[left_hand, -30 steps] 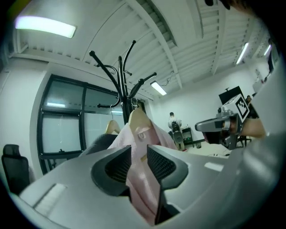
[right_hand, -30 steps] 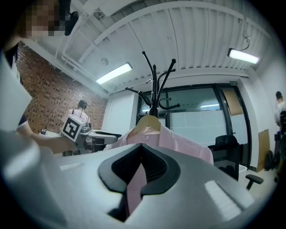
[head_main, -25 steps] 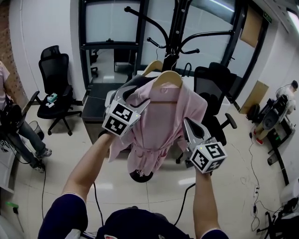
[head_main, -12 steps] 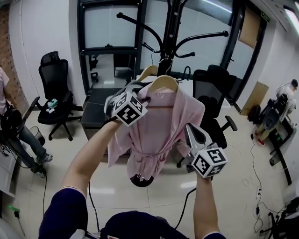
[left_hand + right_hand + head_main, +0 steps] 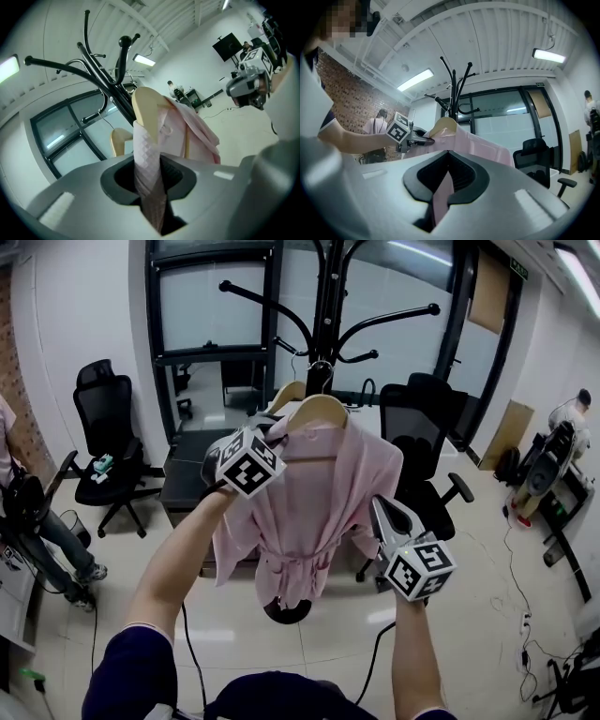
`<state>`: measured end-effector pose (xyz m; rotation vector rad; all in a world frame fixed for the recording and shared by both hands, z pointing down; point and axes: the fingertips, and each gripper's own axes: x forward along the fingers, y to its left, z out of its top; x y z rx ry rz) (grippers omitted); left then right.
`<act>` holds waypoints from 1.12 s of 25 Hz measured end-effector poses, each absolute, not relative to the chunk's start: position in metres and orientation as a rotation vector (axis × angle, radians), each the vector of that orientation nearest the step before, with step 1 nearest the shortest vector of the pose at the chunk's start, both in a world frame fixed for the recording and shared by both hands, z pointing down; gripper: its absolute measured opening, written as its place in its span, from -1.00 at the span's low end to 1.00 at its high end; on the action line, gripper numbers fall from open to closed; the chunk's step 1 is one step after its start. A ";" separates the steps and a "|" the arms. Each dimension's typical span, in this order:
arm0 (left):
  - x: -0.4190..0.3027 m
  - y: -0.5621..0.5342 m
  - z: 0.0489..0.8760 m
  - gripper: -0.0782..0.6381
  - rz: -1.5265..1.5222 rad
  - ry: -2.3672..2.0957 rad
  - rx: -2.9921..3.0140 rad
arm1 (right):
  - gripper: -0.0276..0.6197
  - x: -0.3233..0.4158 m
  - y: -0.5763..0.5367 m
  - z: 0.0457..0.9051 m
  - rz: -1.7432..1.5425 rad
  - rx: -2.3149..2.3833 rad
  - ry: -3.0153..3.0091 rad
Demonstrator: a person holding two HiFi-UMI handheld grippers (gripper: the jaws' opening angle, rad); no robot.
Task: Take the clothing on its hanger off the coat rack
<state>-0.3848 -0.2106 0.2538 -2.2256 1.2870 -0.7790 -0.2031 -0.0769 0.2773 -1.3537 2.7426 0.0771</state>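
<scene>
A pink robe (image 5: 309, 502) hangs on a wooden hanger (image 5: 319, 411), whose hook sits on the black coat rack (image 5: 324, 324). My left gripper (image 5: 279, 448) is at the robe's left shoulder, just under the hanger's arm. Its jaws are closing, and the left gripper view shows pink fabric (image 5: 146, 154) pinched between them, with the hanger (image 5: 145, 110) just beyond. My right gripper (image 5: 382, 510) is lower, at the robe's right side. It is shut on a fold of pink cloth (image 5: 441, 193).
A second, bare wooden hanger (image 5: 289, 392) hangs behind the first. Black office chairs stand left (image 5: 105, 418) and right (image 5: 424, 442) of the rack. The rack's round base (image 5: 286, 610) is on the tiled floor. A person (image 5: 17, 493) stands far left. Cables (image 5: 511, 615) trail at the right.
My left gripper has risen from the robe's left side to its shoulder beside the hanger and closed on the fabric. The right gripper has hardly moved.
</scene>
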 end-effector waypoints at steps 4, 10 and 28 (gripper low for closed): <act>-0.370 -0.205 0.233 -0.54 -0.759 1.245 -2.217 | -0.91 -0.198 -0.073 0.276 0.077 -1.363 2.726; -0.336 -0.198 0.246 -0.54 -0.786 1.144 -2.232 | -0.91 -0.183 -0.059 0.283 0.078 -1.428 2.685; -0.120 -0.177 0.267 -0.54 -0.685 0.939 -2.429 | -0.91 0.004 -0.019 0.287 0.032 -1.668 2.559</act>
